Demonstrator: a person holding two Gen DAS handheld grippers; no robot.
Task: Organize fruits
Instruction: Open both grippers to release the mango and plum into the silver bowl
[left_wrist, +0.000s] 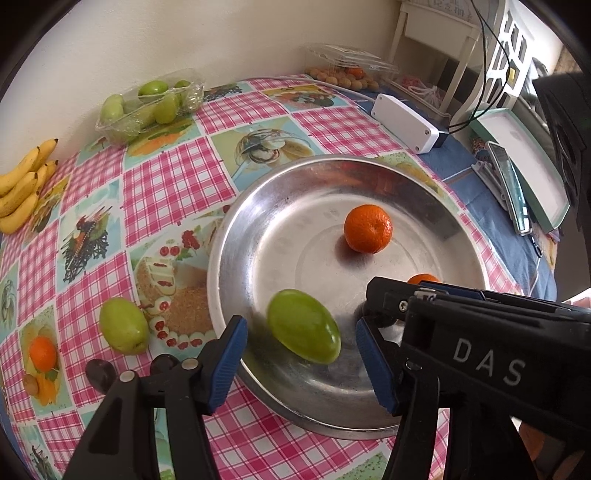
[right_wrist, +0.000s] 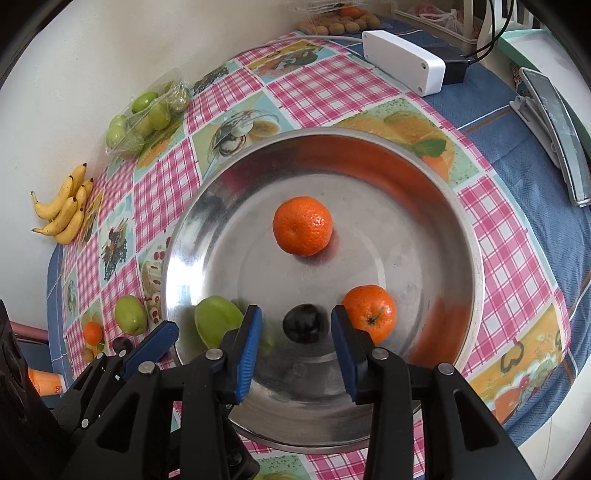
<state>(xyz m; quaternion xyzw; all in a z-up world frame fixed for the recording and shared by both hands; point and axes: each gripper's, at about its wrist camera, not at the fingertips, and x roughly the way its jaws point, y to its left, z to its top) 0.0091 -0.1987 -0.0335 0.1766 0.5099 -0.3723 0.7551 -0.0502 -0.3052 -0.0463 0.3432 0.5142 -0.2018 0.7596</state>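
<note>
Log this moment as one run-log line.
left gripper: open, green fruit between pads | right gripper: open, dark plum between pads | metal bowl: two tangerines inside

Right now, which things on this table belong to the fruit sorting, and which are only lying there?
Belong to the job:
- metal bowl
- two oranges, in the bowl
- dark plum, in the bowl
- green fruit, in the bowl
- green fruit on the cloth
- bananas
- tray of green fruits

Just lying about:
- white box
- phone
</note>
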